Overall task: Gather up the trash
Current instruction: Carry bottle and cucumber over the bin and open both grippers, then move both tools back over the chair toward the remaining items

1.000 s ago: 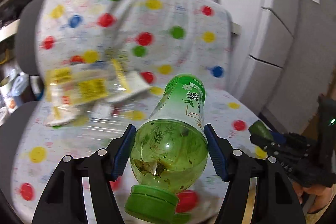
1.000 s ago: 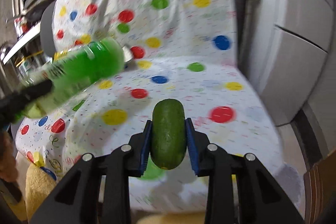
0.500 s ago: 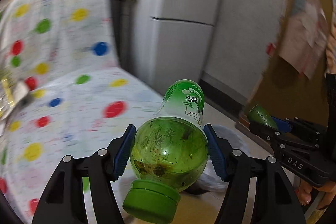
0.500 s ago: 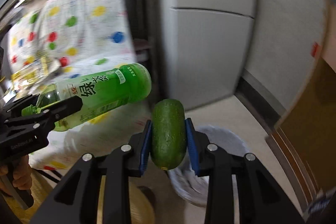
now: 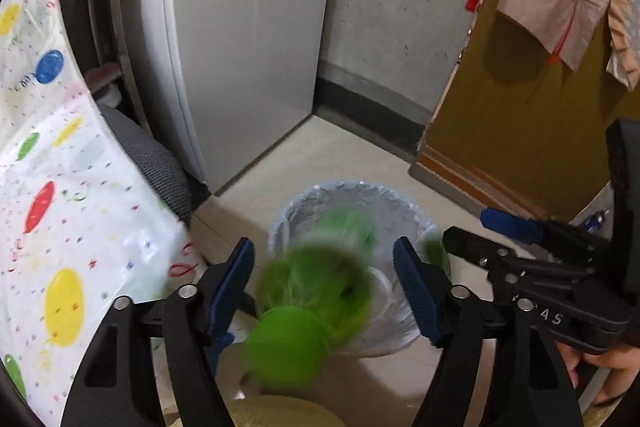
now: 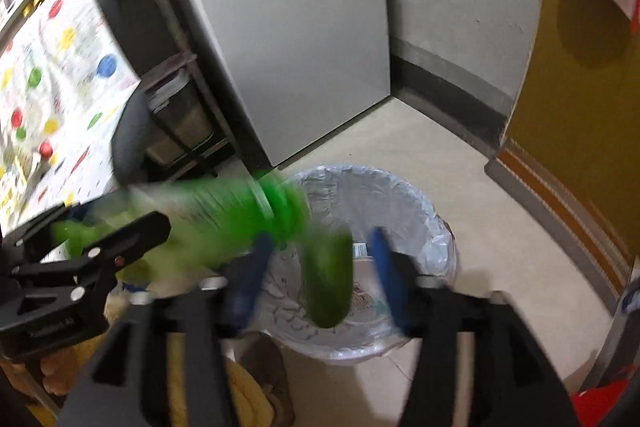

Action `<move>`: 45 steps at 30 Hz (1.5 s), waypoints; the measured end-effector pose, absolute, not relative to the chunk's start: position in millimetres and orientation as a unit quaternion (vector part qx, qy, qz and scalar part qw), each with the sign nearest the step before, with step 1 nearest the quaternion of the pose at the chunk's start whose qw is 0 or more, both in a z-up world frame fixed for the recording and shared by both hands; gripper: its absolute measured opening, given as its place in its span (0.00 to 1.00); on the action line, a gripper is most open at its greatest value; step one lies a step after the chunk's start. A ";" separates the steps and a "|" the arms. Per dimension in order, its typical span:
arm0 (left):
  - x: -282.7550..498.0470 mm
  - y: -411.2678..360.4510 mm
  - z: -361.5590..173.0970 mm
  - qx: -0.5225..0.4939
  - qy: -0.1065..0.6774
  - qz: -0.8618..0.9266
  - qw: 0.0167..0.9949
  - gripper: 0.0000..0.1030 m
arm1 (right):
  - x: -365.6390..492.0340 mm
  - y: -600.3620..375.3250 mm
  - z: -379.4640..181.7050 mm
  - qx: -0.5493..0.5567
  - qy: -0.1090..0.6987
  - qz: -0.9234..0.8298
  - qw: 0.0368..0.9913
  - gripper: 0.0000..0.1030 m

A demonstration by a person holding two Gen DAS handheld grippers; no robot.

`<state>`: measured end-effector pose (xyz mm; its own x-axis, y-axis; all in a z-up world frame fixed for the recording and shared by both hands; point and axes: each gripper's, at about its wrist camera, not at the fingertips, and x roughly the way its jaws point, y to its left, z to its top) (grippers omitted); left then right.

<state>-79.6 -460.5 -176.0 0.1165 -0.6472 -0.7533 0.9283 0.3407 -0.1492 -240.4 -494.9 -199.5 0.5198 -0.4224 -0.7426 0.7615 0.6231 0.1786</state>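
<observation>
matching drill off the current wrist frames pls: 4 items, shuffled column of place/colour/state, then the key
Items
1. green bottle
2. dark green vegetable
3. trash bin
4. spotted cloth

Descriptions
A. lined with a clear bag, on the floor by the fridge
B. white with coloured dots, draped over the chair
C. blurred, between the open left gripper's fingers, no pad touching
D. blurred, between the open right gripper's fingers, above the bin

Pairs: 1-C, 2-D, 3-A, 4-B

Left tool (image 5: 324,285) jaws just opening, right tool (image 6: 318,273) likewise, both tilted downward
</observation>
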 end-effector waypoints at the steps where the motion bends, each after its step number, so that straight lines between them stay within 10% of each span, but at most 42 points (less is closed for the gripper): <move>1: -77.3 -460.0 -173.4 0.180 0.379 -0.542 0.728 0.78 | -241.4 -495.1 -198.2 0.251 0.335 -0.358 0.835 0.55; 24: -5.3 -298.0 -101.3 0.122 0.328 -0.426 0.834 0.79 | -195.2 -401.1 -98.3 0.140 0.255 -0.297 0.909 0.55; 31: 33.6 -207.7 -92.2 0.086 0.320 -0.342 0.879 0.86 | -133.1 -356.7 -93.7 0.112 0.260 -0.254 0.925 0.81; 45: 134.1 -31.6 -89.3 0.028 0.325 -0.184 0.927 0.87 | 14.8 -231.3 -87.8 0.005 0.302 -0.102 0.948 0.87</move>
